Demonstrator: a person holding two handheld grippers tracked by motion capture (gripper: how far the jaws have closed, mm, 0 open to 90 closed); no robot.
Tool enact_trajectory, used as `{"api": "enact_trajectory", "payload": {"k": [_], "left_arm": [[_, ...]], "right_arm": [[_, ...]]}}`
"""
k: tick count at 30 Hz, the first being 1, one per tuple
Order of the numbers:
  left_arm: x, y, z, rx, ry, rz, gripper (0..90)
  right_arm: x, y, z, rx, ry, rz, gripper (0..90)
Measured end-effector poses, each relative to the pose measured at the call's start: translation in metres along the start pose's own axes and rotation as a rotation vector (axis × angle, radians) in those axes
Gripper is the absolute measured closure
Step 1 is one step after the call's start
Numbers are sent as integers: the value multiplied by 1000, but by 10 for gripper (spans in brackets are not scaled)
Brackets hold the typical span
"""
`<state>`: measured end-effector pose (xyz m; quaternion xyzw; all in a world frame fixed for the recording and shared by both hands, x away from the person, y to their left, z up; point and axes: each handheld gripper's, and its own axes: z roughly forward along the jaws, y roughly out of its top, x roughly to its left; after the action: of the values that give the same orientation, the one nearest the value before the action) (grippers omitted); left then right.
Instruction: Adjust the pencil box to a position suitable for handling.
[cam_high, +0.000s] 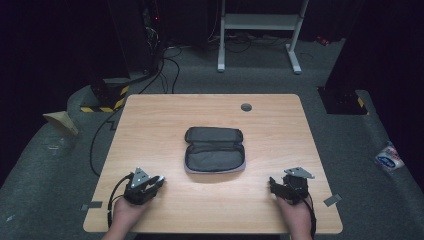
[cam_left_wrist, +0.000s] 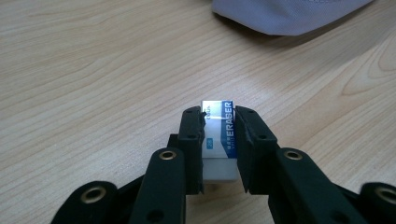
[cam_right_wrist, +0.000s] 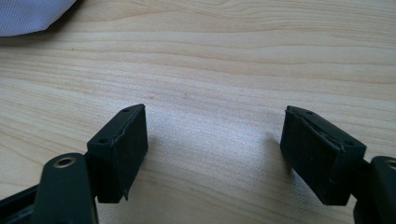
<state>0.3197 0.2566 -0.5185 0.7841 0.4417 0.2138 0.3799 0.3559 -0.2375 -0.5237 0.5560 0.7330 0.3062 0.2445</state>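
Open grey pouch (cam_high: 215, 150) lies beyond gripped eraser (cam_left_wrist: 219, 140)

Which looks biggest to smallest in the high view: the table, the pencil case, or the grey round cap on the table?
1. table
2. pencil case, lying open in the middle
3. grey round cap, near the far edge and a bit farther from the camera, but clearly the smallest.

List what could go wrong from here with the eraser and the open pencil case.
1. The left gripper pinches the eraser by its paper sleeve; the white block could slide out of the sleeve when lifted.
2. The eraser sits deep between the jaws and close to the table; tilting might scrape it and twist the grip.
3. The pencil case lies unheld, while the right gripper rests open and apart from it; it may shift if bumped during the drop.
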Motion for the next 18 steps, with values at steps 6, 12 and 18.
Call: {"api": "enact_trajectory", "payload": {"k": [6, 12, 18], "left_arm": [[1, 2, -4, -25, -6, 0, 732], [0, 7, -6, -63, 1, -3, 732], [3, 10, -7, -87, 0, -18, 731]], "right_arm": [[0, 0, 0, 0, -1, 1, 228], [0, 0, 0, 0, -1, 7, 239], [0, 0, 0, 0, -1, 7, 240]]}}
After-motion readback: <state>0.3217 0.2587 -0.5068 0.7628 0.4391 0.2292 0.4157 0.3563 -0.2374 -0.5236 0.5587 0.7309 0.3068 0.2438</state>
